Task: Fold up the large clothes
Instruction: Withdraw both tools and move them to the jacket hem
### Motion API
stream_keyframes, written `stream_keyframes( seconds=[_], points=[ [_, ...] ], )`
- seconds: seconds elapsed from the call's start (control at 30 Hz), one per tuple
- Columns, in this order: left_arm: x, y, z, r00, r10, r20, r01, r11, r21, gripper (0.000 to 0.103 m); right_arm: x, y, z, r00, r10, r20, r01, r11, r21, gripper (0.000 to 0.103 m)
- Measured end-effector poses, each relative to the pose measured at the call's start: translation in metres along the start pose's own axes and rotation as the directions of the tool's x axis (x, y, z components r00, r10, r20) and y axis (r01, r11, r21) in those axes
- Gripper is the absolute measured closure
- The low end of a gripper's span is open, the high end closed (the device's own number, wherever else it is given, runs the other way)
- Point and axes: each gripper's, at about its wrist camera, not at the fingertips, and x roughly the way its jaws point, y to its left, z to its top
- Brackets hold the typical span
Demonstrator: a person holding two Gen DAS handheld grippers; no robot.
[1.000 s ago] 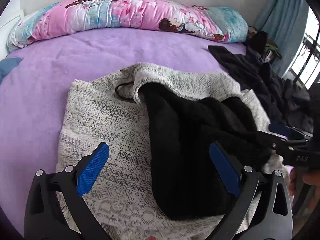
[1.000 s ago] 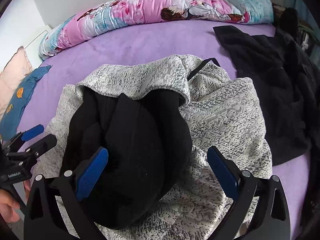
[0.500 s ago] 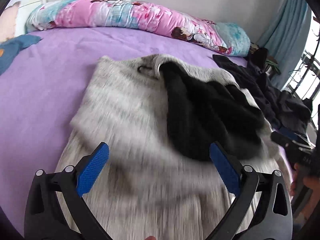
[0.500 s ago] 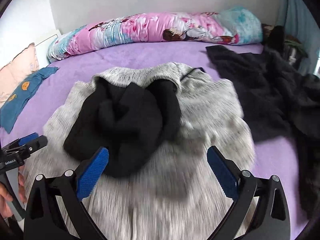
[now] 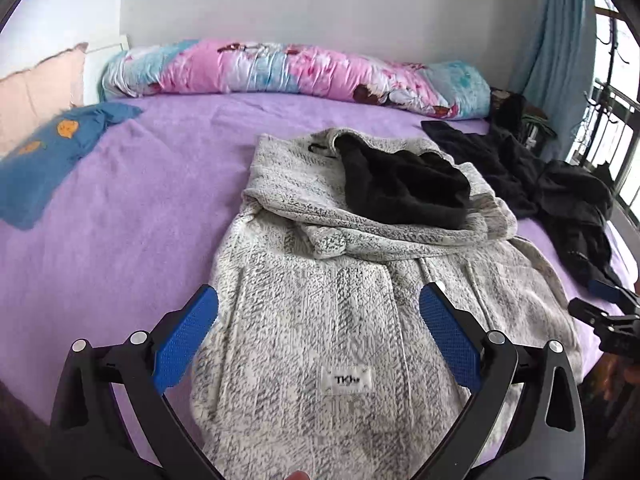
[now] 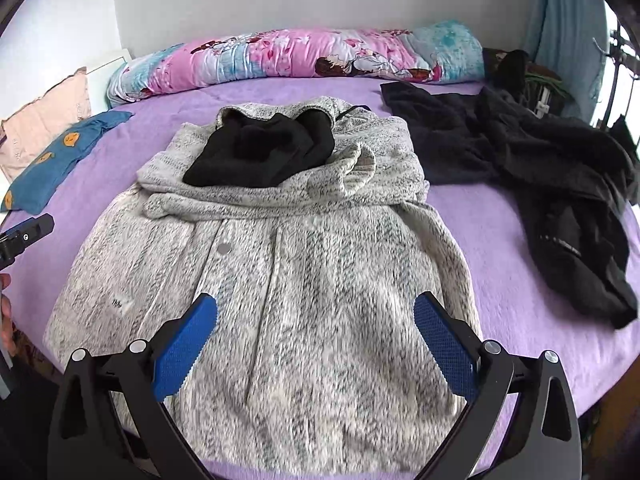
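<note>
- A big grey-and-white fuzzy knit coat (image 5: pixel 320 320) lay flat on the purple bed (image 5: pixel 120 220), with its bottom end at the near edge and its hood end toward the far edge.
- Its soft black lining (image 5: pixel 400 188) showed where the hood (image 6: pixel 280 120) was turned open.
- The sleeves looked pulled across the chest, maybe so the coat made a neat shape for folding.
- The left gripper (image 5: pixel 318 336) hung over the bottom part of the coat with its blue pads wide apart, and it held nothing.
- The coat lay below and between those pads, not pinched by them.
- The right gripper (image 6: pixel 316 340) was also wide open and empty, over the bottom end of the same coat.
- Both grippers seemed placed near the hem so they could grab it and fold it up toward the hood.
- A pile of dark black clothes (image 6: pixel 540 168) sat by the right edge of the bed, apart from the coat.
- A long pink-and-blue flowery pillow (image 6: pixel 300 56) ran along the far edge, and a blue cloth with orange faces (image 5: pixel 48 152) lay near the left edge.
</note>
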Motion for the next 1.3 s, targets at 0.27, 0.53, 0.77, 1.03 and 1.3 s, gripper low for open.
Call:
stream_keyframes(
  seconds=[0.27,0.53,0.77,1.03,1.3],
  points=[
    [-0.013,0.006,-0.041,0.998,-0.020,-0.064,0.018,0.999,-0.034,0.006,-0.026,-0.007,-0.035,1.000,-0.030,0.003,0.030,0.999,-0.018,0.006],
    [0.001,0.037,-0.065,0.987,-0.042,-0.156,0.018,0.989,-0.150,0.006,-0.028,-0.044,-0.054,0.996,-0.093,-0.016,0.093,0.995,0.032,0.006],
    [0.019,0.053,-0.079,0.979,0.001,-0.205,-0.031,0.989,-0.142,0.006,-0.004,-0.072,-0.063,0.991,-0.121,-0.062,0.126,0.990,0.070,0.006],
    [0.028,0.067,-0.096,0.969,-0.003,-0.248,-0.035,0.988,-0.151,0.006,0.020,-0.104,-0.076,0.980,-0.124,-0.156,0.146,0.980,0.133,0.006],
    [0.048,0.078,-0.104,0.951,-0.076,-0.300,0.009,0.976,-0.218,0.006,0.040,-0.147,-0.095,0.968,-0.063,-0.244,0.122,0.964,0.235,0.006]
  ],
)
